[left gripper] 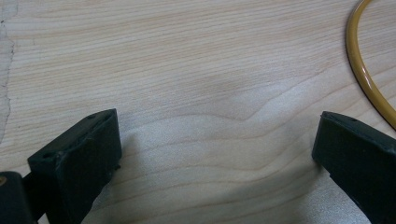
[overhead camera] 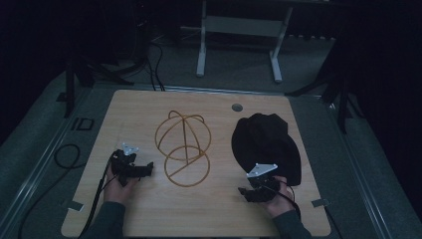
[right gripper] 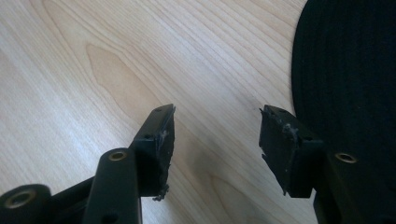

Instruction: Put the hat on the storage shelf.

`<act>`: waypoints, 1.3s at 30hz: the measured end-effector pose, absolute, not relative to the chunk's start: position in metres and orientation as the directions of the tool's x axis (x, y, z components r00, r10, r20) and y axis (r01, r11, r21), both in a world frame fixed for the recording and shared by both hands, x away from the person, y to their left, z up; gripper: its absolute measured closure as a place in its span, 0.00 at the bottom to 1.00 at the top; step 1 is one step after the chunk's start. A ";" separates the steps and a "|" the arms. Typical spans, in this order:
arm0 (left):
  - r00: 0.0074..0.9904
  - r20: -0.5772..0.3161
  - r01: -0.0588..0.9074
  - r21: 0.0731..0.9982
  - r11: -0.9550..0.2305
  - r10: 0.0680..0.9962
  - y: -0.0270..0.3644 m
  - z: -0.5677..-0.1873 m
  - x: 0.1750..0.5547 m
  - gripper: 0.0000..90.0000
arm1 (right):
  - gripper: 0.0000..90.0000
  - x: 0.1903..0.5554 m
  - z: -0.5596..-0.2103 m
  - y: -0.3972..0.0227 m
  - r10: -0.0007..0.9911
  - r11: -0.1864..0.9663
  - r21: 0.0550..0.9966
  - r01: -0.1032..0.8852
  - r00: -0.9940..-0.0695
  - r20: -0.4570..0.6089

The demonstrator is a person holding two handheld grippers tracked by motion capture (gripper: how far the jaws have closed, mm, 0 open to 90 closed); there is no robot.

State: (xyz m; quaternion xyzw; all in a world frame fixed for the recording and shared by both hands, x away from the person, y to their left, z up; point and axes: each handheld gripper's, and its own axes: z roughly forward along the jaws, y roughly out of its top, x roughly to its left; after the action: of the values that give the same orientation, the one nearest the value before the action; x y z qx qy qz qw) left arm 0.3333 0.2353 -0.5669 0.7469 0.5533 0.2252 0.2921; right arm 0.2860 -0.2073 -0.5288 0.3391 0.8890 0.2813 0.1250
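I am watching the right hand-held gripper [overhead camera: 247, 191] hovering over the near right part of the wooden table [overhead camera: 149, 219], its jaws standing apart with only bare wood between them. In the right gripper view the black hat [right gripper: 348, 70] is lying just beside the right-hand jaw, and I cannot tell whether the pad is brushing its edge. From the high view the hat is sitting on the right side of the table, just beyond that hand-held gripper, dark and rounded, well apart from the far edge.

The left hand-held gripper [overhead camera: 149, 169] is resting low at the near left, its jaws spread wide and gripping nothing. It is pointing toward the yellow wire hat stand [overhead camera: 183, 148], which is standing in the middle of the table between the two hands. In the left gripper view a curve of the stand's base ring is showing near the right-hand jaw, not touching it.

A small round grommet [overhead camera: 237, 107] is sitting near the table's far edge, beyond the hat.
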 end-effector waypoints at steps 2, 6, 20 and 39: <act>0.284 0.010 0.694 0.688 -0.213 0.959 0.235 -0.567 0.333 0.02 | 0.50 0.287 -0.527 -0.209 0.664 0.626 0.570 0.532 -0.747 -0.032; 0.283 0.010 0.694 0.688 -0.212 0.959 0.235 -0.567 0.333 0.02 | 0.50 0.289 -0.526 -0.212 0.646 0.651 0.536 0.538 -0.763 -0.018; 0.284 0.010 0.694 0.687 -0.213 0.959 0.235 -0.567 0.333 0.02 | 0.49 0.295 -0.515 -0.232 0.630 0.683 0.473 0.556 -0.777 0.004; 0.285 0.011 0.695 0.686 -0.214 0.959 0.235 -0.567 0.333 0.02 | 0.49 0.302 -0.500 -0.256 0.632 0.701 0.419 0.577 -0.775 0.012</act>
State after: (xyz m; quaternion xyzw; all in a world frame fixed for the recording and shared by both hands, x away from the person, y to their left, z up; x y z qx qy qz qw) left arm 0.3333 0.2351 -0.5669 0.7461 0.5541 0.2249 0.2929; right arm 0.3023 -0.2559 -0.4996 0.3286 0.9197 0.2041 0.0663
